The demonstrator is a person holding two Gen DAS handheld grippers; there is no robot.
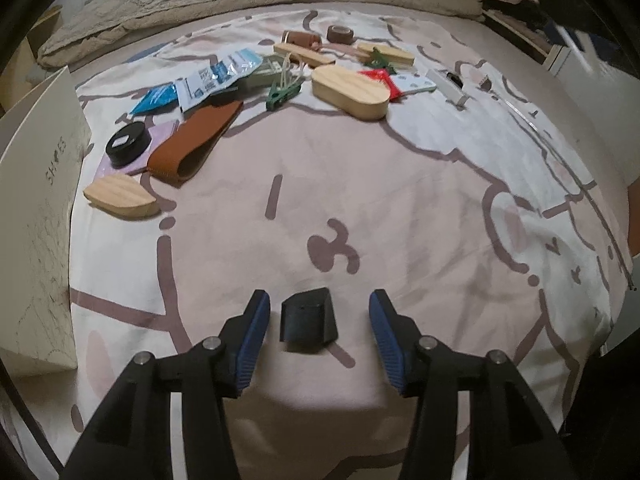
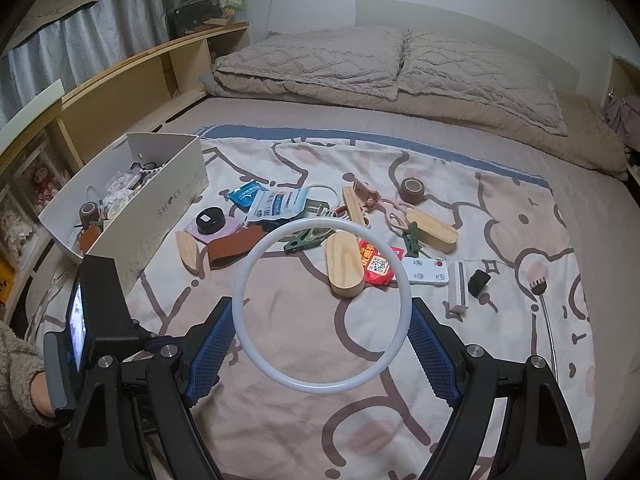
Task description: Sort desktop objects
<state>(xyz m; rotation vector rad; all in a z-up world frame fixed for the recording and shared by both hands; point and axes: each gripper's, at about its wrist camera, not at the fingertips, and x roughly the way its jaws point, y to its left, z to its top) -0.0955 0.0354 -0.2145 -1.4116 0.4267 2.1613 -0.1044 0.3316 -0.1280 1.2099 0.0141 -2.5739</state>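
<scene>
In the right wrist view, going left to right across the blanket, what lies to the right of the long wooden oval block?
Wooden oval block → red packet → white remote → white comb-like strip → small black block → long-handled metal fork.

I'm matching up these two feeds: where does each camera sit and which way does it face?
Left wrist: rides the left hand-held gripper, angled down at the blanket; open fingers flank a black block.
Right wrist: rides the right hand-held gripper, facing the pillows; fingers grip a white ring; a sleeve shows.
Shared: shoebox, wooden pieces.
</scene>
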